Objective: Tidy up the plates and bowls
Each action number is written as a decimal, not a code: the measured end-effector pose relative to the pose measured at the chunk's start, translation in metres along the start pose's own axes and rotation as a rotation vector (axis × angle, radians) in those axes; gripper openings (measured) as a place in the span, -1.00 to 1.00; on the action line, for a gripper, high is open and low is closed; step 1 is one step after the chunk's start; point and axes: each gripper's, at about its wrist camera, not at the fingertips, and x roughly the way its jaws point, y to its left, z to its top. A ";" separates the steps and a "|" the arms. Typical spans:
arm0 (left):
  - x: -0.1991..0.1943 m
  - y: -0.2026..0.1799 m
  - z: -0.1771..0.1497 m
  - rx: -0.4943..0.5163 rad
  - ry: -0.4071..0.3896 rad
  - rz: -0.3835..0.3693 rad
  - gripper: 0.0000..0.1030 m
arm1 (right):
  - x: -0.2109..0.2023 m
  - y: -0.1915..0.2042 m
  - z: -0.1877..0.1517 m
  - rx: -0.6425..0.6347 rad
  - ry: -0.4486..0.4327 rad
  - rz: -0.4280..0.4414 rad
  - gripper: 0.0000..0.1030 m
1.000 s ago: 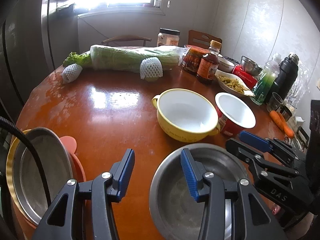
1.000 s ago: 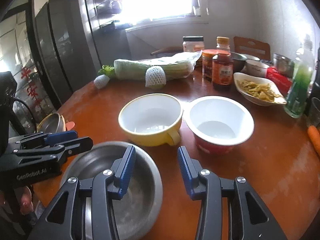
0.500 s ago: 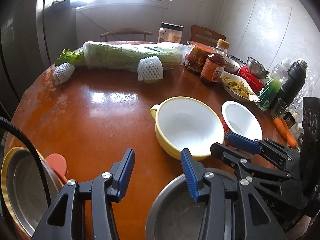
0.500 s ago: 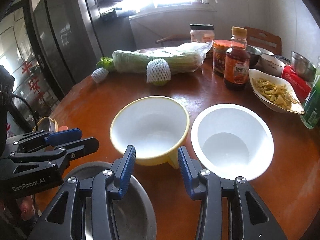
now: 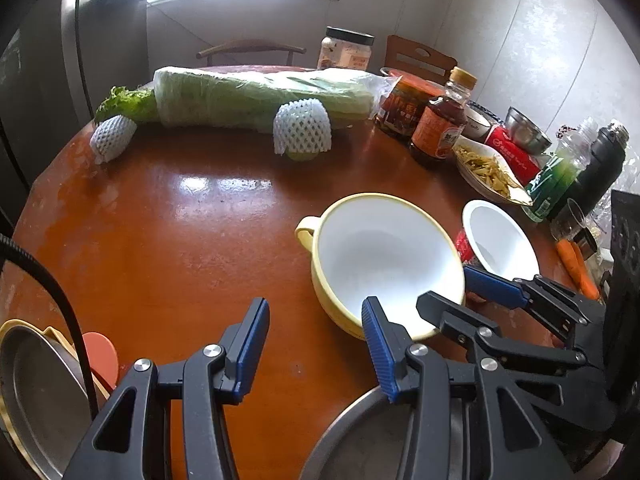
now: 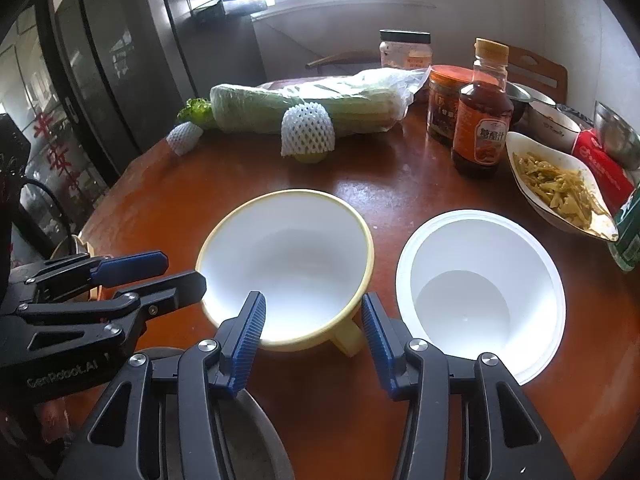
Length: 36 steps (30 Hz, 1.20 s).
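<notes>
A yellow two-handled bowl (image 5: 384, 264) (image 6: 288, 264) with a white inside sits mid-table. A white bowl with a red outside (image 5: 500, 240) (image 6: 480, 292) stands just to its right. A steel bowl (image 5: 360, 440) (image 6: 248, 440) lies under both grippers at the near edge. My left gripper (image 5: 314, 320) is open and holds nothing, its right finger over the yellow bowl's near-left rim. My right gripper (image 6: 312, 308) has its jaws opening, with the yellow bowl's near rim and handle between them, unpressed. A steel plate on a yellow plate (image 5: 36, 392) sits at the far left.
Along the back lie a wrapped cabbage (image 5: 256, 96) and foam-netted fruit (image 5: 302, 128). At the right stand a sauce bottle (image 6: 482, 120), a dish of pickled vegetables (image 6: 560, 188), a green bottle (image 5: 560, 172), a black flask (image 5: 600, 168) and carrots (image 5: 576, 264).
Both grippers have moved forward off the steel bowl to the yellow bowl's near rim. The steel bowl has slid to the bottom of both views. The right jaws have widened.
</notes>
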 end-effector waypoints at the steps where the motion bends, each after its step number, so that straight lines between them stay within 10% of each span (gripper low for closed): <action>1: 0.001 0.001 0.001 -0.004 0.002 0.001 -0.06 | 0.001 0.000 0.001 -0.001 0.003 0.001 0.03; 12: 0.011 0.017 0.005 -0.055 0.036 0.005 -0.06 | 0.004 0.017 0.002 -0.063 0.033 0.102 0.03; 22: 0.014 0.015 0.004 -0.051 0.045 -0.009 -0.08 | 0.012 0.008 0.018 -0.089 0.014 -0.006 0.02; 36: 0.022 0.008 0.001 -0.060 0.070 -0.026 -0.21 | 0.032 0.015 0.026 -0.145 0.031 -0.044 -0.47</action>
